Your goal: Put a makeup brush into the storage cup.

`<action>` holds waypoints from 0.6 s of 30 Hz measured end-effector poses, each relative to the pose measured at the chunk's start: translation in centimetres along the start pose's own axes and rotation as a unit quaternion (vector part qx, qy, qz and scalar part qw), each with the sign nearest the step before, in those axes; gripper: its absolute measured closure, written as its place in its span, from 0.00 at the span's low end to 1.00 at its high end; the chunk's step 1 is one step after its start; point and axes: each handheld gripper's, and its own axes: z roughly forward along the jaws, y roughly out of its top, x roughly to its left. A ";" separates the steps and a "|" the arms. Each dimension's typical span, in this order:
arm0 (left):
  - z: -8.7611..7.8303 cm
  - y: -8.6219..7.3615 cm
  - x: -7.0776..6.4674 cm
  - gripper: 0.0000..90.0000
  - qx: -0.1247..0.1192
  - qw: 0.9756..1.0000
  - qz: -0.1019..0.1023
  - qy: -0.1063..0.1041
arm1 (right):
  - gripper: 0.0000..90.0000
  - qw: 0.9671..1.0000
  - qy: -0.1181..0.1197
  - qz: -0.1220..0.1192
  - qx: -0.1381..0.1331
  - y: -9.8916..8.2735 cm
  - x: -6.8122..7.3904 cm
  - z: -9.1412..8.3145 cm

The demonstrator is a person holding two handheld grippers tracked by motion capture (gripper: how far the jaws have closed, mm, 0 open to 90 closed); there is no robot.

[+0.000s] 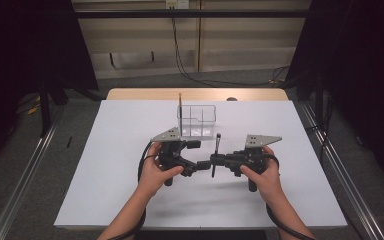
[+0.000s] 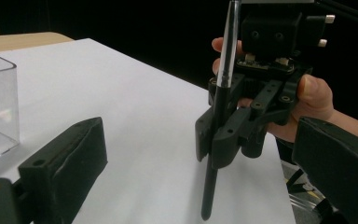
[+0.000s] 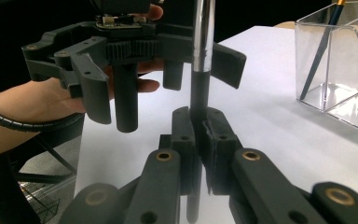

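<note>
- Your right gripper is clamped on the black pen, holding it upright above the table.
- Your left gripper stands wide apart beside it, nothing between its jaws.

At frame centre the right gripper grips an upright pen; the left gripper faces it; a clear organizer stands just above on the bench.

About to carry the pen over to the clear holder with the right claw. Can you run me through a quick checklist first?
1. Right claw shut on the upright black pen with silver upper barrel: ok.
2. Left claw open, jaws apart from the pen: ok.
3. Pen tip lifted off the white table: cannot tell.
4. Clear plastic compartment holder upright: ok.
5. Thin pencil-like stick already stands in the holder's left end; other compartments free: ok.
</note>
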 end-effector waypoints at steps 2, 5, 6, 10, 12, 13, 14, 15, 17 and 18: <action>0.1 0.1 0.0 0.02 -0.004 1.000 0.001 0.000 | 0.94 1.000 0.000 -0.001 0.001 0.0 0.0 0.0; 0.2 0.3 -0.1 0.02 -0.002 1.000 0.009 0.004 | 0.94 1.000 -0.001 -0.002 0.002 0.0 0.0 0.1; 0.3 0.4 -0.1 0.02 -0.004 1.000 0.009 0.001 | 0.94 1.000 -0.001 -0.002 0.003 0.0 0.0 0.1; 0.4 0.6 -0.1 0.09 -0.005 1.000 0.012 -0.004 | 0.94 1.000 -0.001 -0.003 0.005 -0.1 0.0 0.2; 0.5 0.7 -0.1 0.14 -0.008 1.000 0.017 -0.001 | 0.94 1.000 -0.002 -0.004 0.005 -0.1 0.1 0.2; 0.5 0.8 -0.1 0.17 -0.010 1.000 0.020 -0.003 | 0.94 1.000 -0.002 -0.004 0.005 -0.1 0.1 0.2; 0.5 0.9 -0.1 0.20 -0.012 1.000 0.021 -0.004 | 0.94 1.000 -0.002 -0.004 0.005 -0.1 0.1 0.2; 0.5 0.9 -0.1 0.24 -0.012 1.000 0.025 -0.004 | 0.94 1.000 -0.003 -0.005 0.006 -0.1 0.1 0.2; 0.6 1.0 -0.1 0.28 -0.014 1.000 0.024 -0.005 | 0.94 1.000 -0.004 -0.006 0.007 -0.1 0.1 0.2; 0.6 1.1 -0.1 0.33 -0.017 0.999 0.028 -0.008 | 0.94 1.000 -0.004 -0.007 0.007 -0.1 0.1 0.2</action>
